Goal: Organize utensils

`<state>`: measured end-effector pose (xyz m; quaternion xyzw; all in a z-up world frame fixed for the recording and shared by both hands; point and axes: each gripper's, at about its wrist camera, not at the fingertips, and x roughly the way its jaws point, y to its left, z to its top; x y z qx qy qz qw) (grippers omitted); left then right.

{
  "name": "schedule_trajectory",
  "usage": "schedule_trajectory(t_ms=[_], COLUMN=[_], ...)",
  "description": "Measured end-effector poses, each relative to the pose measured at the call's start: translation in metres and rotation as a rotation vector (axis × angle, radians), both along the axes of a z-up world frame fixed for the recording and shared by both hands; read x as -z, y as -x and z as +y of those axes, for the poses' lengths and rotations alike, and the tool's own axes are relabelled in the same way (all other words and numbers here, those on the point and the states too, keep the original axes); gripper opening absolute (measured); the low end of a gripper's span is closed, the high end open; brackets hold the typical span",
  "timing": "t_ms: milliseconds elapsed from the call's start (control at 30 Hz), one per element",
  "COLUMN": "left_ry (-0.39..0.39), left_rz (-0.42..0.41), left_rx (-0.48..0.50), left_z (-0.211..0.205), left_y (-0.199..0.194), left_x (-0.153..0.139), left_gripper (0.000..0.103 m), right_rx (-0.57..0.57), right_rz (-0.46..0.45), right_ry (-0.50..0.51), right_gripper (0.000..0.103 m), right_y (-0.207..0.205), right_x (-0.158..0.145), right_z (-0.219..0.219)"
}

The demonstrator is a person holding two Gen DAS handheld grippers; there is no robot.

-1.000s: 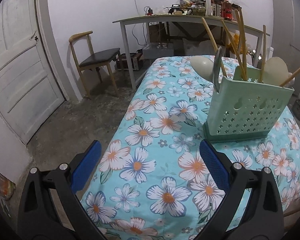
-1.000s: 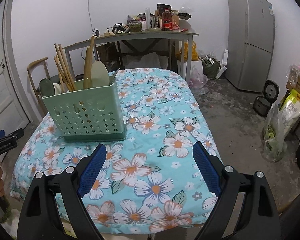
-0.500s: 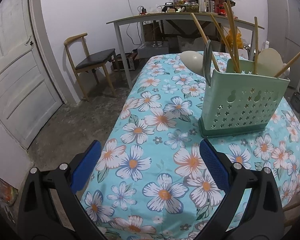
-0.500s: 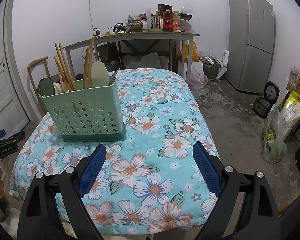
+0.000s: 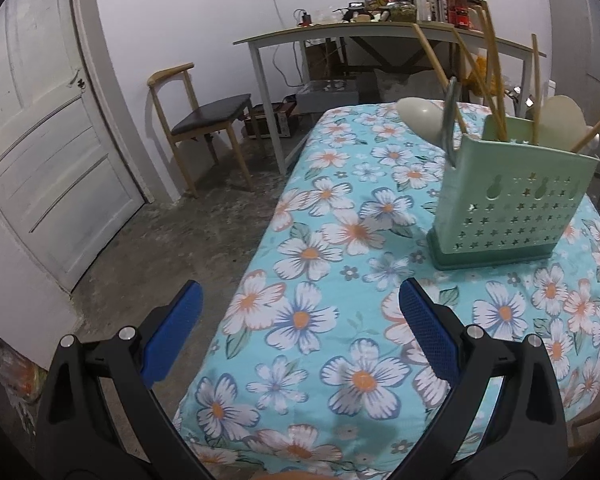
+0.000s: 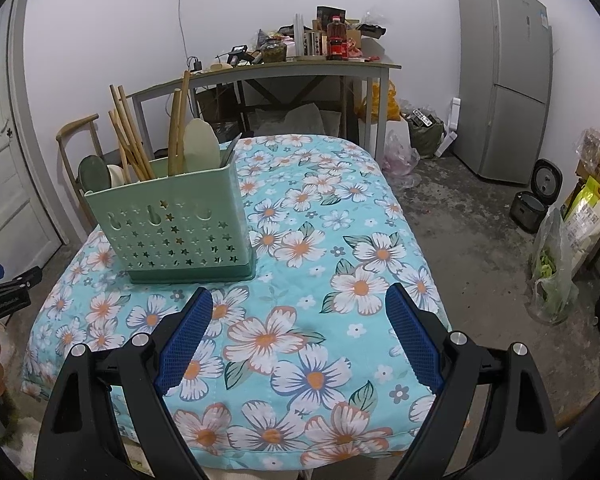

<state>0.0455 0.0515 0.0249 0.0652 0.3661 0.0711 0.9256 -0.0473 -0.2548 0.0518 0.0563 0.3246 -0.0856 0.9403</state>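
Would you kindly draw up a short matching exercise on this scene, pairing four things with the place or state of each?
Things:
1. green utensil holder
2. refrigerator
3. wooden chair
4. right gripper

Places or states:
A. on the floor between the white door and the grey table
B. jaws wide apart, nothing between them
C. upright on the flowered cloth, with chopsticks and spoons standing in it
D. against the wall on the far right of the room

Pairs: 1-C, 2-D, 3-A, 4-B
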Motion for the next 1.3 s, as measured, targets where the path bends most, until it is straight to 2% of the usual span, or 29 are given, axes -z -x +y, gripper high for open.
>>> schedule_trajectory(t_ms=[1300], left_ry=[0.013], left_rz=[0.021], left_rx=[0.023], left_z=[-0.0054], left_y=[-0.0015], left_x=[0.0], left_gripper=[0.095], right_rx=[-0.023], right_rz=[-0.005], right_ry=[-0.007], right_gripper=[0.086], right_y=[-0.001], right_x=[-0.0003], right_z=[0.0047])
